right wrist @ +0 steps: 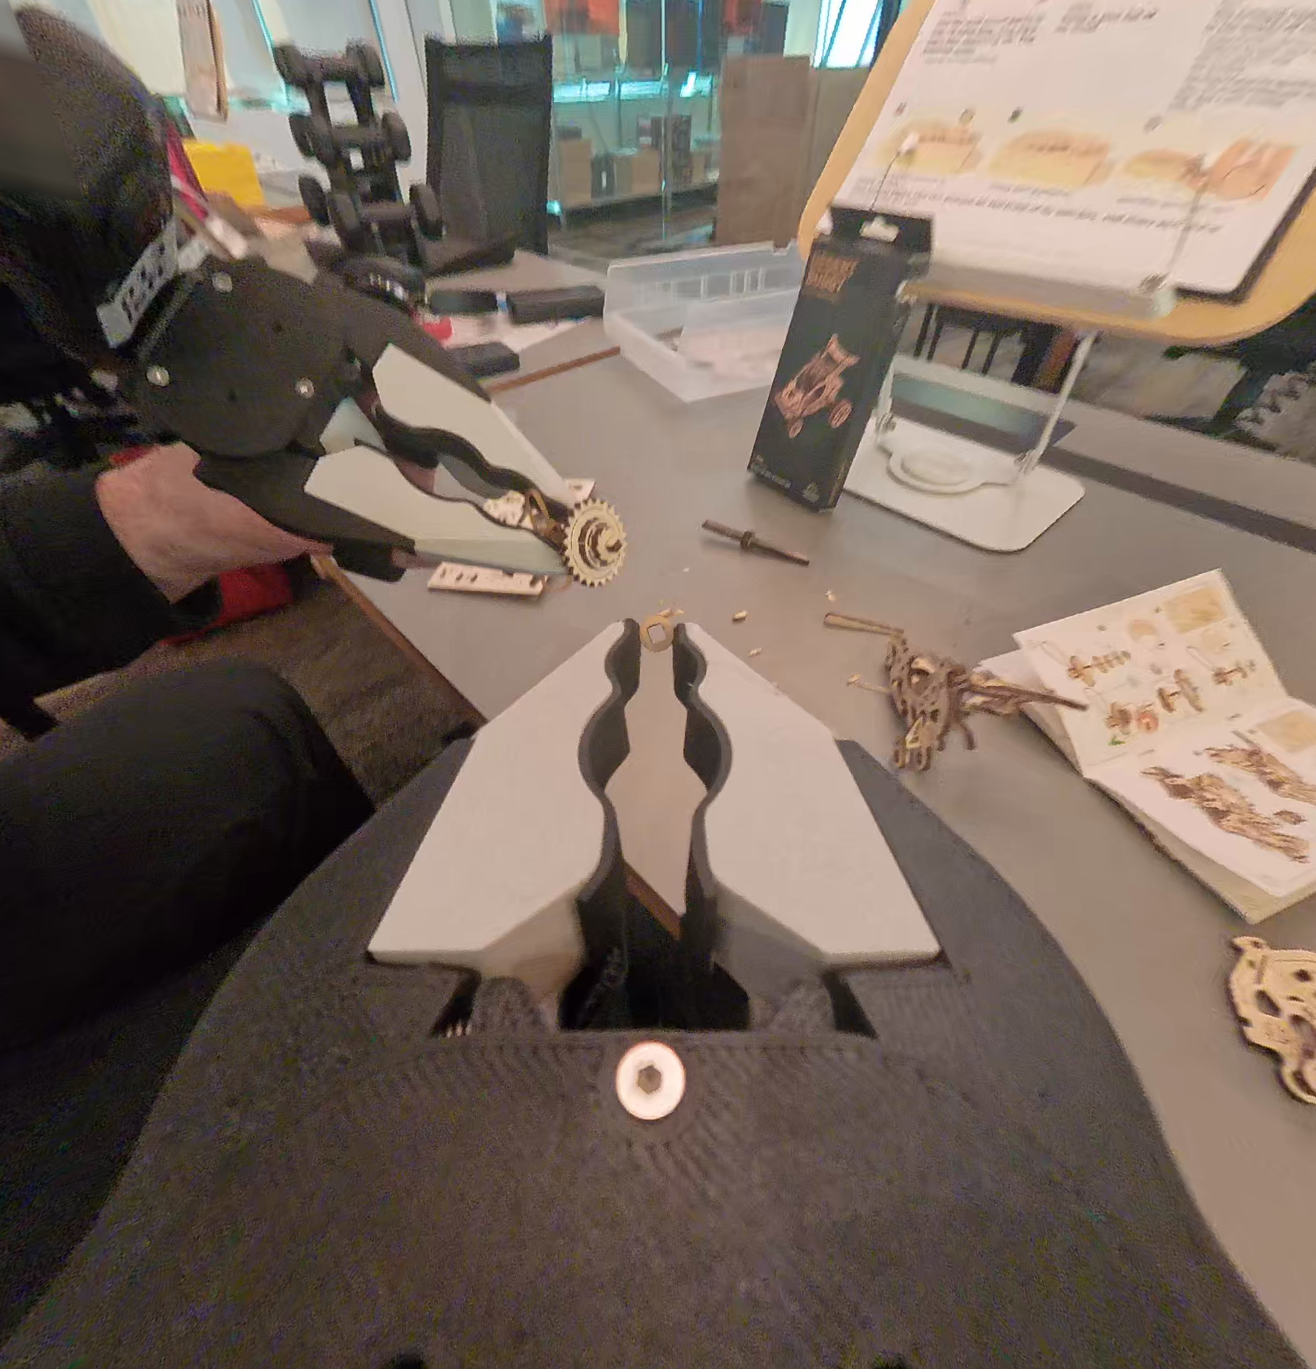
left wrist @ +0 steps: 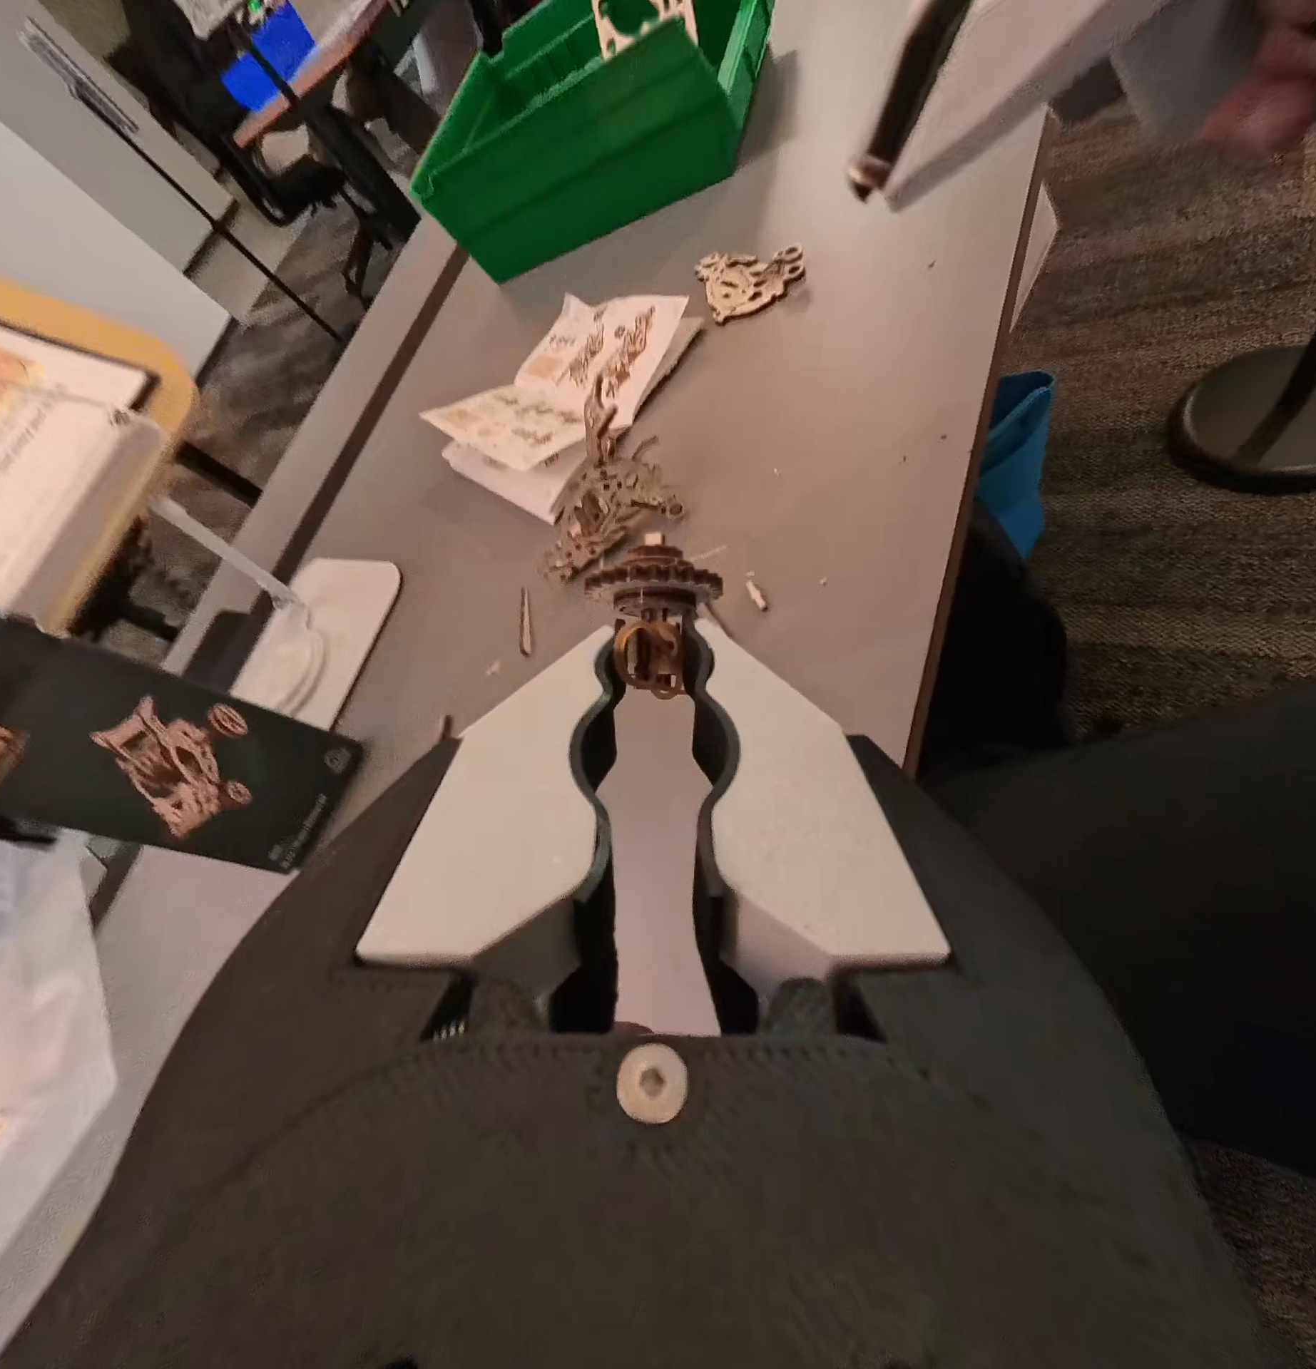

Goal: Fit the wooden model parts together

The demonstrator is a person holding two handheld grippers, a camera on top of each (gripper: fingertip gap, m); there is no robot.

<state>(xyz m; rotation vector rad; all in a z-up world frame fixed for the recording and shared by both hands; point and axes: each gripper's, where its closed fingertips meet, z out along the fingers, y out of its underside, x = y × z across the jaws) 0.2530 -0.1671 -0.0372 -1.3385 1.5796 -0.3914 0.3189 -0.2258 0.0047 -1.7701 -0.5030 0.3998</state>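
My left gripper [left wrist: 651, 652] is shut on a small wooden gear assembly [left wrist: 651, 581], a stack of toothed discs on a shaft, held above the grey table [left wrist: 825, 667]. In the right wrist view the same left gripper [right wrist: 558, 537] shows at the left, with the gear assembly [right wrist: 595, 544] at its tip. My right gripper [right wrist: 656, 635] is shut on a small wooden ring [right wrist: 655, 635], just below and right of the gear. A partly built wooden model [right wrist: 925, 700] lies on the table to the right; it also shows in the left wrist view [left wrist: 610, 504].
An open instruction booklet [right wrist: 1188, 741] lies right of the model. A dark wooden axle [right wrist: 751, 543], a flat wooden cut-out [right wrist: 1292, 1018], a black product box [right wrist: 825, 370], a book stand [right wrist: 958, 474] and a green bin [left wrist: 588, 141] share the table. Wood scraps lie scattered. Spacing between my two grippers at the tips: around 11 cm.
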